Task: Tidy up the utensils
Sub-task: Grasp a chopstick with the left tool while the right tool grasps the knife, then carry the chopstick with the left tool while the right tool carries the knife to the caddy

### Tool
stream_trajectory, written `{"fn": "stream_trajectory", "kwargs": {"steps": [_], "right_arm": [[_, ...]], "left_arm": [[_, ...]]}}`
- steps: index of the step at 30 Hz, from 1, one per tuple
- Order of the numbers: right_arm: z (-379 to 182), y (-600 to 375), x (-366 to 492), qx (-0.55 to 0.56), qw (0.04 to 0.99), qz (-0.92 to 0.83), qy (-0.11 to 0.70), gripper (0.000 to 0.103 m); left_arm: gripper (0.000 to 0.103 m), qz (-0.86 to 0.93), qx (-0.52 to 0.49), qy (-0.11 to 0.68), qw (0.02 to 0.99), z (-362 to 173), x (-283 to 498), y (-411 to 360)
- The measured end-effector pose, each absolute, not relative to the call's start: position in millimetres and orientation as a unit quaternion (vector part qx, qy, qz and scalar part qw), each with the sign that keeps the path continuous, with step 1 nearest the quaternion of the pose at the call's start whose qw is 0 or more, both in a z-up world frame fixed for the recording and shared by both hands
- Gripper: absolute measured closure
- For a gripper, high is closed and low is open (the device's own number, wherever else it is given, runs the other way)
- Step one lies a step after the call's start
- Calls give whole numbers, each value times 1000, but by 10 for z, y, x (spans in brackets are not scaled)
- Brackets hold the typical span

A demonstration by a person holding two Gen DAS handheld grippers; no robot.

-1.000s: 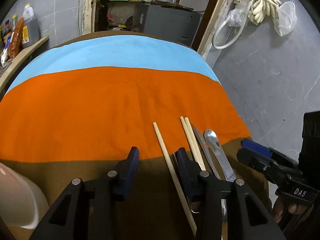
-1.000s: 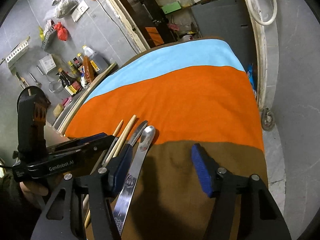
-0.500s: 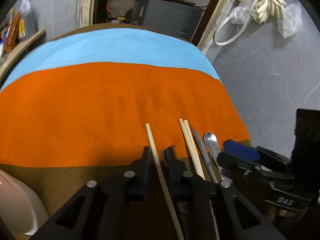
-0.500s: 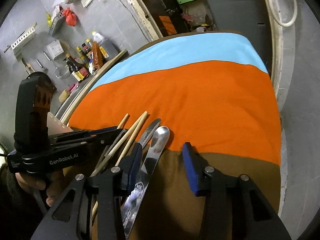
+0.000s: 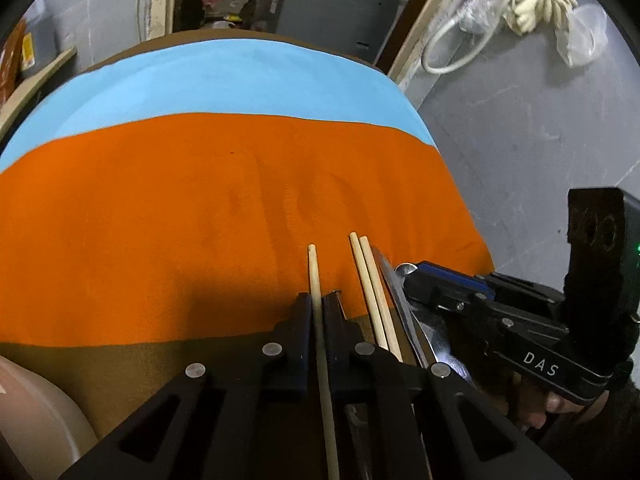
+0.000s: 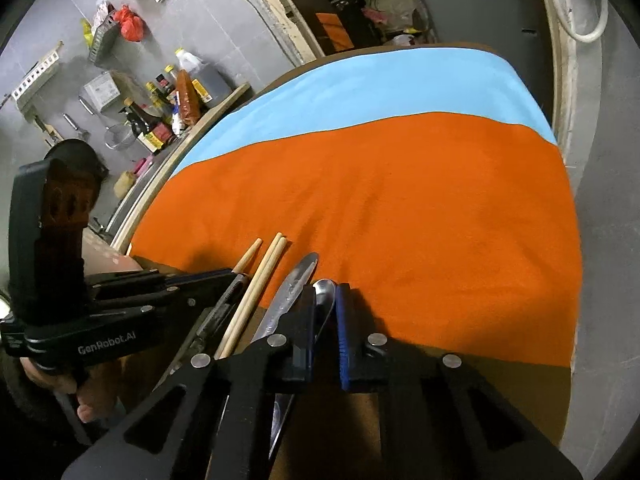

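My left gripper [image 5: 318, 308] has just clamped a single chopstick [image 5: 313, 272]. My right gripper [image 6: 325, 312] has just clamped the spoon [image 6: 325, 289] beside the knife [image 6: 294, 284]. Both utensils seem ready for lifting.

spoon [image 6: 325, 294] handle hidden, chopstick [image 5: 320, 340] cut off

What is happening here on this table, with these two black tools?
A person holds a gripper in each hand over utensils lying on the orange cloth. The left gripper is shut on a single chopstick. The right gripper is shut on the spoon. A pair of chopsticks and a knife lie between them, untouched. Nothing is lifted yet.
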State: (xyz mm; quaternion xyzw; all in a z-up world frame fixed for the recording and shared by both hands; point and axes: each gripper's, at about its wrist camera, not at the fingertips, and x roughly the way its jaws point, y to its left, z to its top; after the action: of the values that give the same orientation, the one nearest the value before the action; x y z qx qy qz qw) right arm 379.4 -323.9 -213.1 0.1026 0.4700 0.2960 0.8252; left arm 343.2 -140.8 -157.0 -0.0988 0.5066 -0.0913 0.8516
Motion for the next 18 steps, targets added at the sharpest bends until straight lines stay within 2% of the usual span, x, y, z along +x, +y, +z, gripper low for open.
{"fn": "stream_trajectory", "kwargs": {"steps": [8,14,18], "right_arm": [[-1968,-3326,3607,131,849,267,437,101],[-1668,-3438,3229,139,890,233,366,101],[-1476,-3517,2931,156,912,210,314,101]], "left_arm": [[98,-95,-151,474,862,-1517,3287,-1255],[98,-106,-182,405,890,-1251,2972,-1188],[98,-121,-167,349,914,-965,2725,-1190]]}}
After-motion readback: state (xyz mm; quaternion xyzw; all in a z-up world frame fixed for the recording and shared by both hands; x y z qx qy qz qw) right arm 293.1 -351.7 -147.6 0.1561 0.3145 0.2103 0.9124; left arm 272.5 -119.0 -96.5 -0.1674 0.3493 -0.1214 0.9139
